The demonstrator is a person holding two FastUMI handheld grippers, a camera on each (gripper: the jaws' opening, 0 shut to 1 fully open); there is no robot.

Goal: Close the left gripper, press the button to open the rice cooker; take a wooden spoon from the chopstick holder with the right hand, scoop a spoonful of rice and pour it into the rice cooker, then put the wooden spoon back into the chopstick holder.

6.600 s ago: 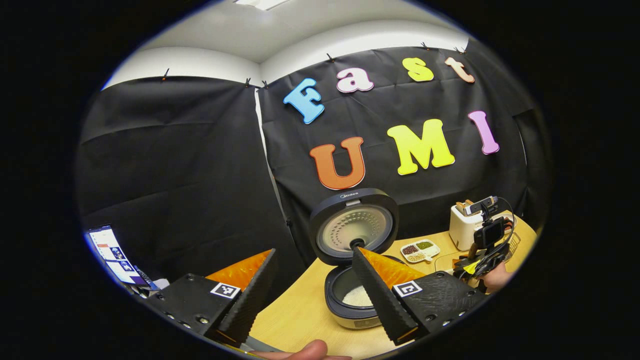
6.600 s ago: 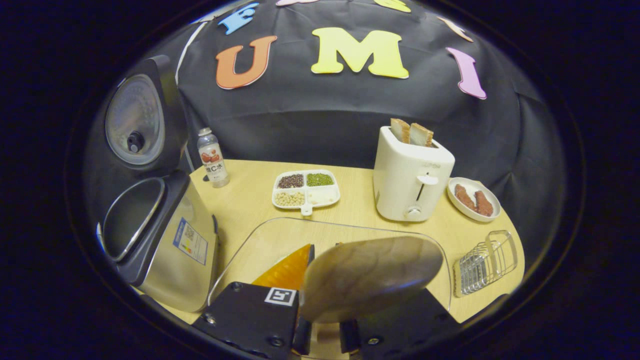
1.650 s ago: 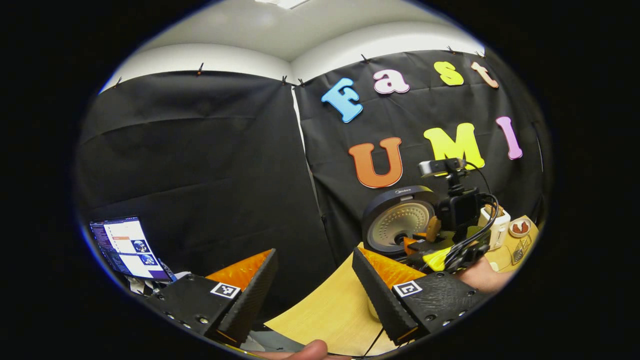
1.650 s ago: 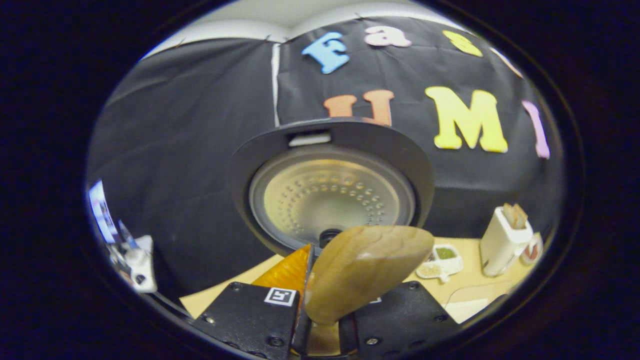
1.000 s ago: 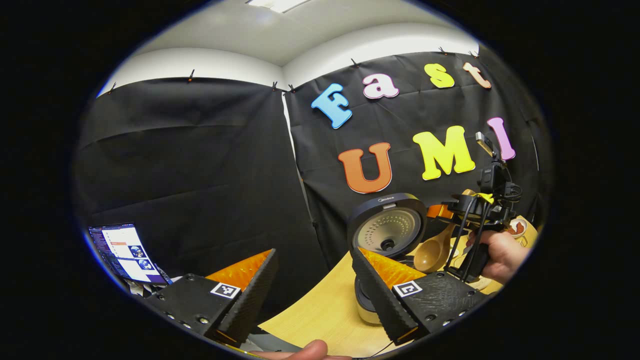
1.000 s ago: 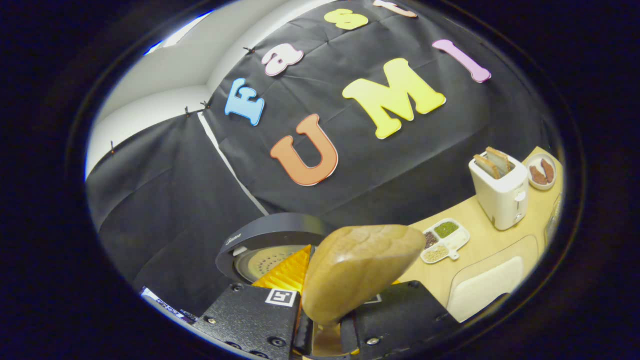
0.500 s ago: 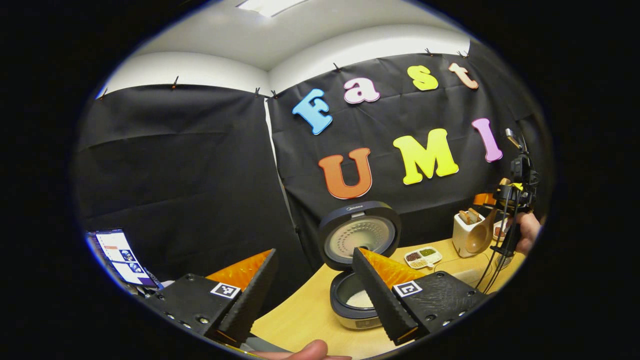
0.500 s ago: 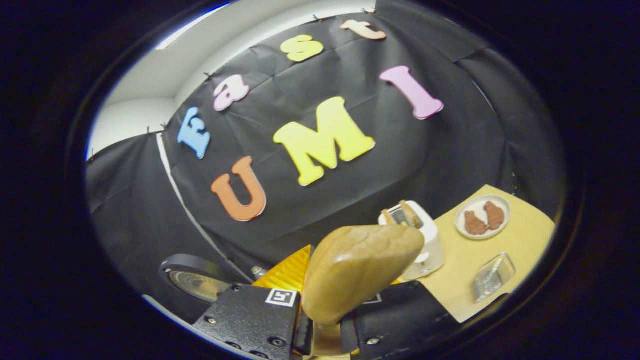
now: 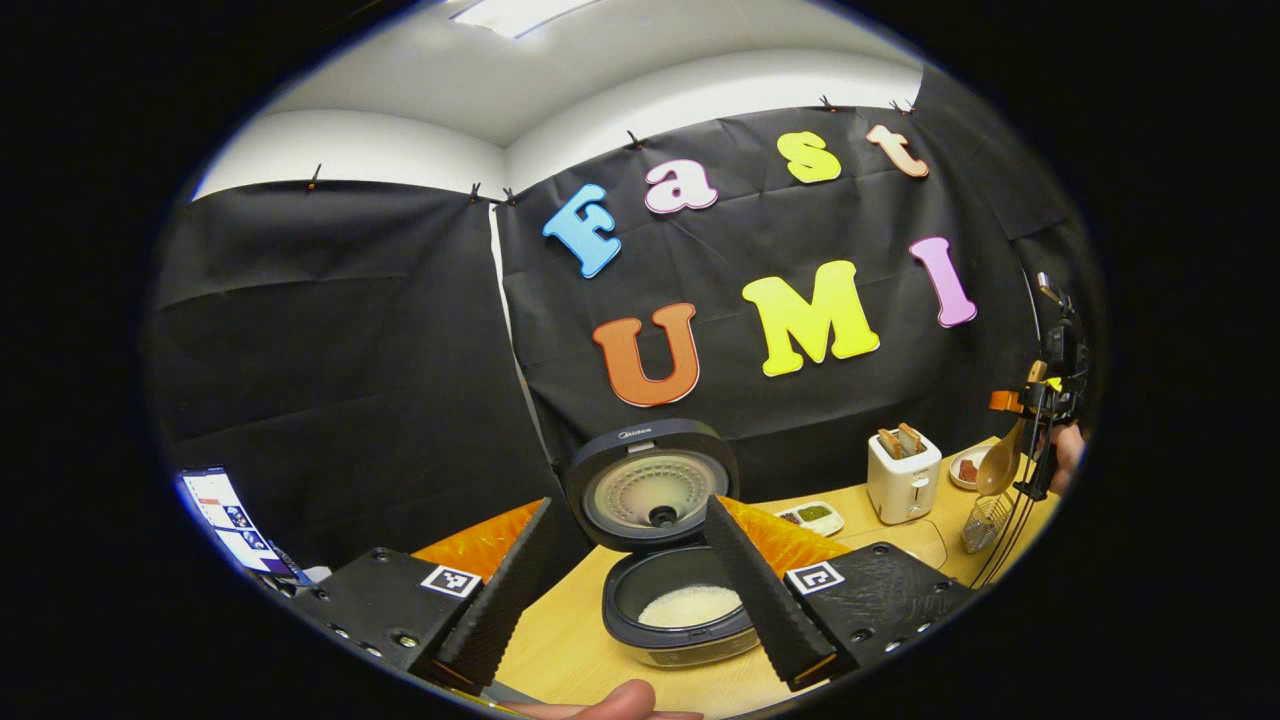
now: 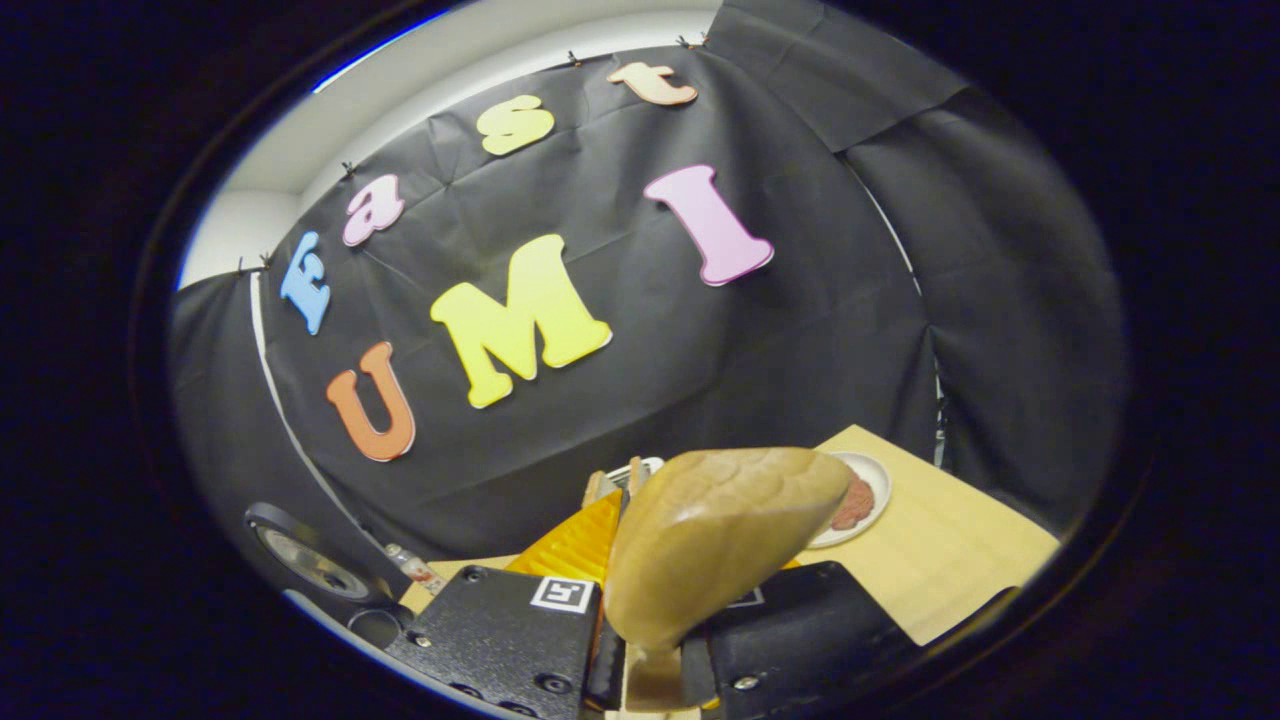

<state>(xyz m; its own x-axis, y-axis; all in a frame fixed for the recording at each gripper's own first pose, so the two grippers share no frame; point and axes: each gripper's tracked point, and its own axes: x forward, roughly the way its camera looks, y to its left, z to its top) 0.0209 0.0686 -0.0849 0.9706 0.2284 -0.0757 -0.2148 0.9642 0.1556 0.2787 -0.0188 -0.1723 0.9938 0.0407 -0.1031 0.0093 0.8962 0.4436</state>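
Table (image 9: 590, 650) carried the rice cooker (image 9: 680, 610), lid up, rice inside, standing near its front edge. Left tool (image 9: 625, 590) spread wide before it. Right tool (image 10: 655, 660) pinched the wooden spoon (image 10: 715, 535) by its neck, raised over the table's far right edge

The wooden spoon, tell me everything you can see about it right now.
The wooden spoon is light brown wood with a smooth, rounded oval bowl and visible grain. In the right gripper view its bowl rises just ahead of the right gripper, whose two fingers clamp the neck of the handle. No rice is visible on the side that shows. In the left gripper view the spoon hangs bowl-down at the far right of the table, above the wire chopstick holder, not touching it.
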